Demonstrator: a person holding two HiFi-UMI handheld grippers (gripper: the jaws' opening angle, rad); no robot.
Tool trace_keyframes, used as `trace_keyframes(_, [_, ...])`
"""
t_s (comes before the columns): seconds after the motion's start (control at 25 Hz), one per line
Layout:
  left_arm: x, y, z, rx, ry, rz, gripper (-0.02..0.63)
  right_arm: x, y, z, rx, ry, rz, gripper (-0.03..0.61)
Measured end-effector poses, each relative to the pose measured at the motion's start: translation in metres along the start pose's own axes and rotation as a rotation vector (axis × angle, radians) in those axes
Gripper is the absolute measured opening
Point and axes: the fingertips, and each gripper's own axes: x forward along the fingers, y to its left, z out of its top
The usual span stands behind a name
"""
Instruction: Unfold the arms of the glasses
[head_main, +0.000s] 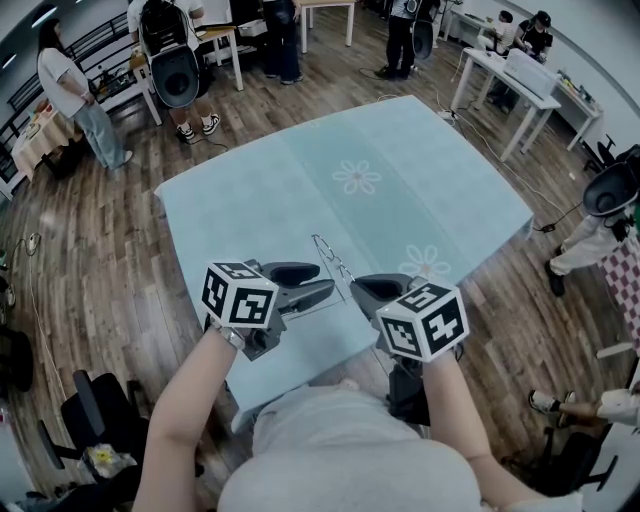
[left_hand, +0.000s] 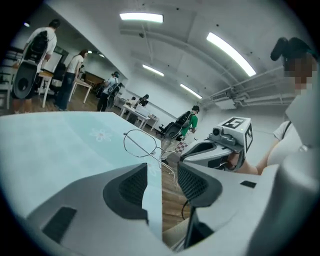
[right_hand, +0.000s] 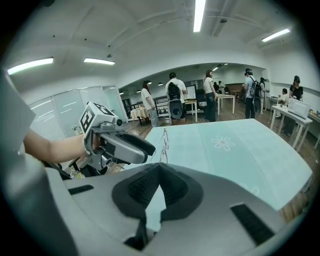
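Currently the right gripper (right_hand: 160, 167) has its jaws pressed together on a thin wire arm of the glasses (right_hand: 163, 145), holding the frame edge-on above the near part of the light blue table (head_main: 420, 170). The left gripper (left_hand: 162, 172) sits just beside it with its jaws spread. The second arm of the glasses reaches toward that gap.
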Motion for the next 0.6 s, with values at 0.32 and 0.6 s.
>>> trace_keyframes(0.32, [0.0077, -0.0007, -0.0006, -0.254, 0.050, -0.107, 0.112, 0.0017, 0.0015, 0.0001, -0.013, 0.000, 0.009, 0.008])
trace_keyframes(0.6, [0.0084, -0.0022, -0.0010, -0.285, 0.047, -0.149, 0.055, 0.0020, 0.0003, -0.0006, -0.016, 0.001, 0.009, 0.008])
